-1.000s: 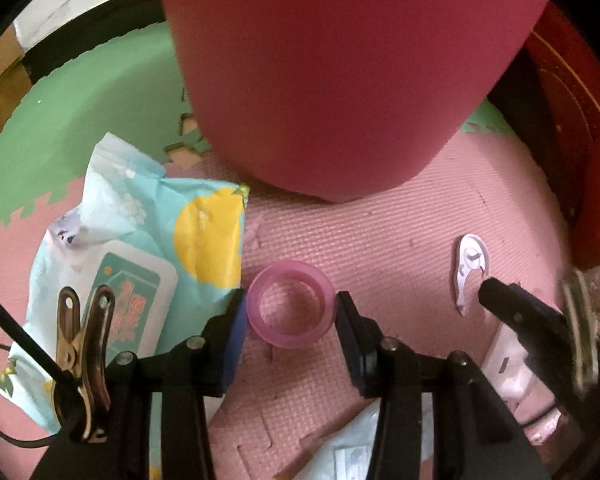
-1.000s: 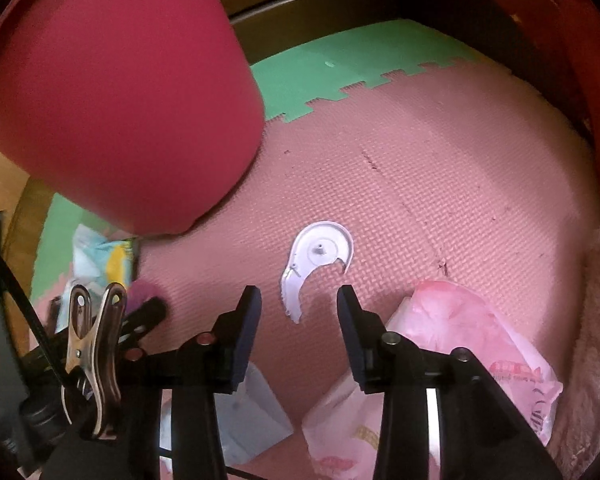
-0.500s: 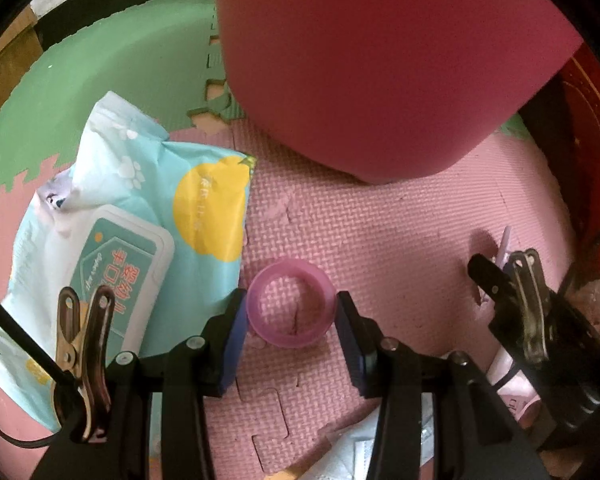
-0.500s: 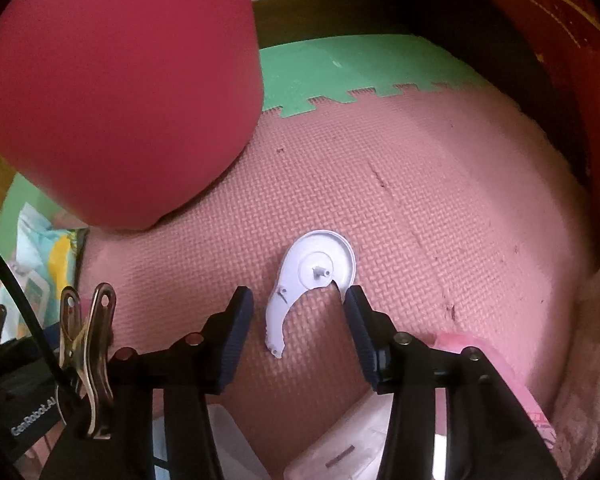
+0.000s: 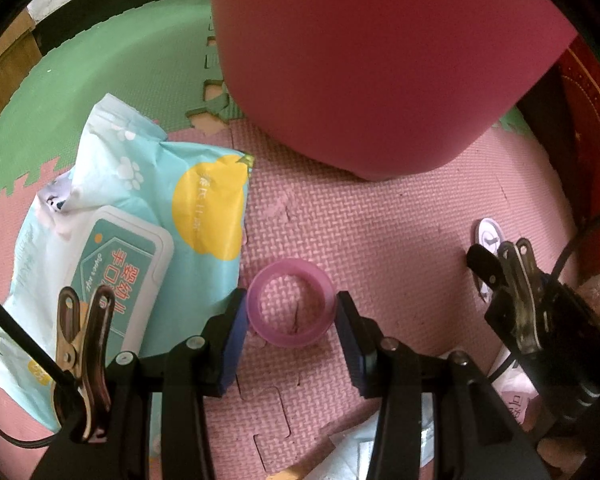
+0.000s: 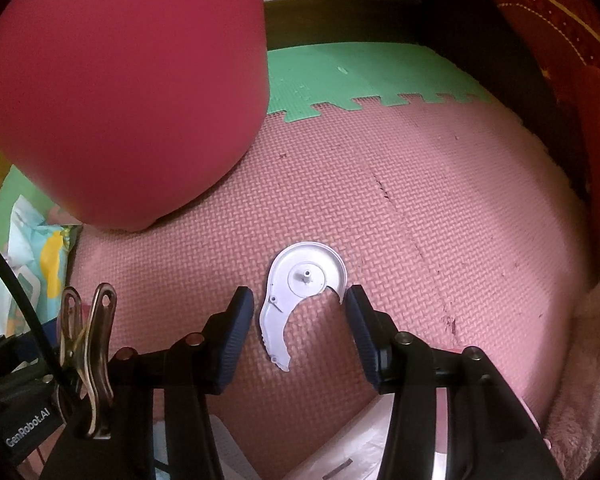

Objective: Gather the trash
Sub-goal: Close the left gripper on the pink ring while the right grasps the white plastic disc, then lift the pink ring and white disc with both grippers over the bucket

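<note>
In the left wrist view my left gripper (image 5: pixel 291 298) is shut on a translucent pink plastic ring (image 5: pixel 292 267), one pad against each side, just above the pink foam mat (image 5: pixel 400 232). In the right wrist view my right gripper (image 6: pixel 298 296) stands open over a white curved plastic piece (image 6: pixel 300 276) lying flat on the mat. The piece sits between the two pads, and neither pad presses on it. A large red bin (image 5: pixel 380 60) stands behind both grippers, and it fills the upper left of the right wrist view (image 6: pixel 120 80).
A light blue pack of wet wipes (image 5: pixel 140 232) lies left of the ring. A pink plastic bag (image 6: pixel 380 440) and white wrappers (image 5: pixel 352 452) lie near the front. Fluffy pink fabric (image 6: pixel 580 360) and dark red furniture (image 6: pixel 560 60) border the right side. Green mat tiles (image 6: pixel 380 76) lie beyond.
The right jaws have widened and come down around the white piece, which now lies between the pads. The left view has shifted slightly over the mat, with the ring still held.
</note>
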Demonstrator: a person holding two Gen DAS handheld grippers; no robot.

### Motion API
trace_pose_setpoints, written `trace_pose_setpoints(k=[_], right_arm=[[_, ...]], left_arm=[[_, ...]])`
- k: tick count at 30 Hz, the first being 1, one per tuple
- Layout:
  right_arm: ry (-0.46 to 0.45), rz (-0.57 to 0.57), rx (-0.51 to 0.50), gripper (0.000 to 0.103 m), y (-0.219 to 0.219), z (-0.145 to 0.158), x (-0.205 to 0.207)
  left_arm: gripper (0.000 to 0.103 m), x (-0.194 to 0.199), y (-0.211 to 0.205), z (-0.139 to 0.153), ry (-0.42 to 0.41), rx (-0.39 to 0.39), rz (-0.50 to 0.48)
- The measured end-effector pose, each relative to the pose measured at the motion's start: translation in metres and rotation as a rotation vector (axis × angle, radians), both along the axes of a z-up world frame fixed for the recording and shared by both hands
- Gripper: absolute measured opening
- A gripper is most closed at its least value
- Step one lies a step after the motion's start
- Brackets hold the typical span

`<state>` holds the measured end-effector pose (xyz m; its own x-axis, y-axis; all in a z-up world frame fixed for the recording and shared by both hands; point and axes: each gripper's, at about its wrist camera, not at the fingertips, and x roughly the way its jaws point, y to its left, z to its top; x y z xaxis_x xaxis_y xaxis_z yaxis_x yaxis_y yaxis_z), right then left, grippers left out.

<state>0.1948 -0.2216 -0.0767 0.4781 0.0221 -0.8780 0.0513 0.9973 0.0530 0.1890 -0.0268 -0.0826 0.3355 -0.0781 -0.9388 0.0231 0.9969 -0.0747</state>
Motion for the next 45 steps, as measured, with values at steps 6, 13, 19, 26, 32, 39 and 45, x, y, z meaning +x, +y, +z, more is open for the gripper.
trace_pose_setpoints(k=[6, 13, 19, 26, 32, 39, 45], right_arm=[[-0.001, 0.002, -0.026, 0.044, 0.002, 0.000, 0.000], [-0.002, -0.013, 0.006, 0.043, -0.002, 0.003, 0.000], [-0.005, -0.030, 0.080, 0.043, -0.005, 0.009, -0.005], [-0.017, -0.025, 0.149, 0.043, -0.003, 0.021, -0.019], [-0.032, 0.002, 0.188, 0.043, 0.002, 0.035, -0.031], [-0.083, 0.053, 0.197, 0.043, 0.010, 0.061, -0.051], [-0.132, 0.081, 0.205, 0.043, 0.013, 0.087, -0.069]], left_arm=[[0.045, 0.000, 0.002, 0.002, 0.001, -0.001, 0.002], [0.045, 0.000, 0.003, 0.001, 0.003, 0.000, 0.002], [0.045, 0.000, 0.008, 0.002, -0.003, -0.005, 0.012], [0.045, -0.009, 0.017, 0.015, -0.030, -0.020, 0.035], [0.045, -0.024, 0.026, 0.036, -0.066, -0.027, 0.072], [0.045, -0.046, 0.033, 0.067, -0.123, -0.020, 0.100], [0.045, -0.067, 0.041, 0.092, -0.152, -0.019, 0.121]])
